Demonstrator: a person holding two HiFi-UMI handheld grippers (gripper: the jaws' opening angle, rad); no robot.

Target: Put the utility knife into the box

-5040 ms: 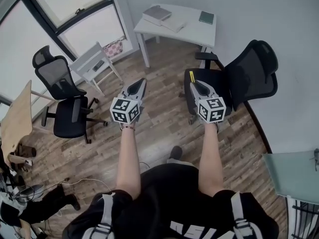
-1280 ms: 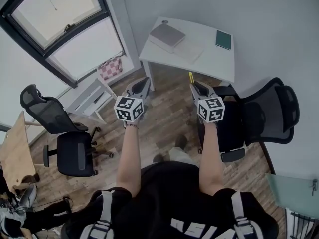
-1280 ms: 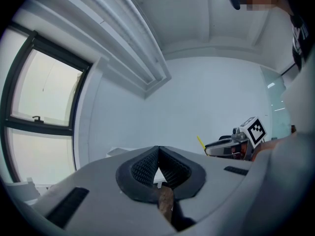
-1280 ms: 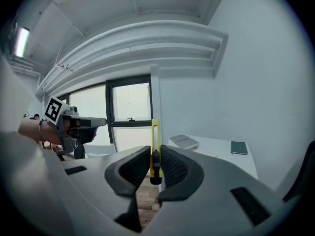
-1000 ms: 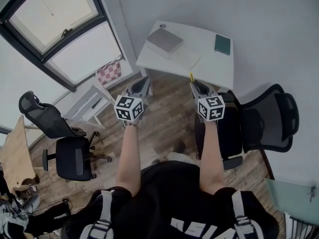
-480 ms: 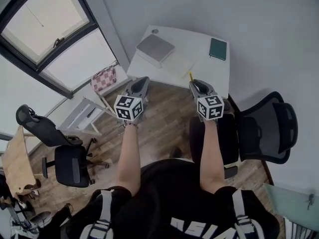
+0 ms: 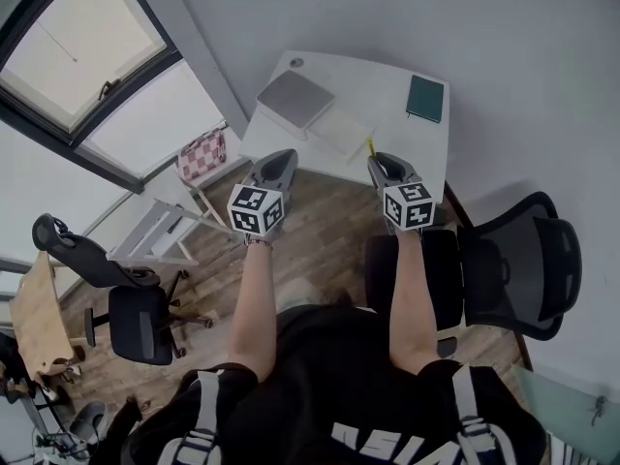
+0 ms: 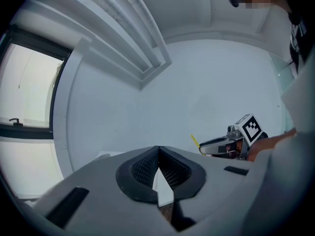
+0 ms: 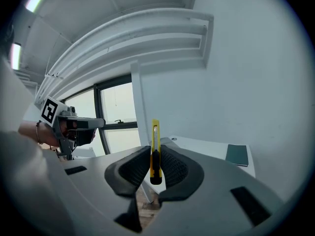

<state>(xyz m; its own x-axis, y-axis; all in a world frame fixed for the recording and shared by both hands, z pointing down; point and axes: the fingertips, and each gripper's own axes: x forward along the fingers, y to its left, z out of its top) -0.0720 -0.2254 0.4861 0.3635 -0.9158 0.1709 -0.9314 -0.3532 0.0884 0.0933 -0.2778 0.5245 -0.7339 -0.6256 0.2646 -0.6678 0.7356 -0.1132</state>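
Note:
My right gripper (image 7: 382, 164) is shut on a yellow utility knife (image 7: 371, 147), whose tip pokes out toward the white desk (image 7: 378, 76). In the right gripper view the knife (image 9: 155, 151) stands upright, clamped between the two pads. A flat grey box (image 7: 295, 100) lies closed on the desk's left part, ahead of and between both grippers. My left gripper (image 7: 278, 166) is shut with nothing in it, held level with the right one just short of the desk's near edge. From the left gripper view its jaws (image 8: 158, 154) meet, and the right gripper (image 8: 231, 144) shows at the right.
A green notebook (image 7: 425, 98) lies at the desk's far right, also in the right gripper view (image 9: 237, 155). A black office chair (image 7: 504, 264) stands under my right arm, another (image 7: 126, 303) at the left. A small white side table (image 7: 160, 226) with a checked cushion (image 7: 201, 153) stands by the window.
The desk has come closer and now lies right in front of both grippers. The right gripper has kept hold of the knife throughout; the left has stayed shut.

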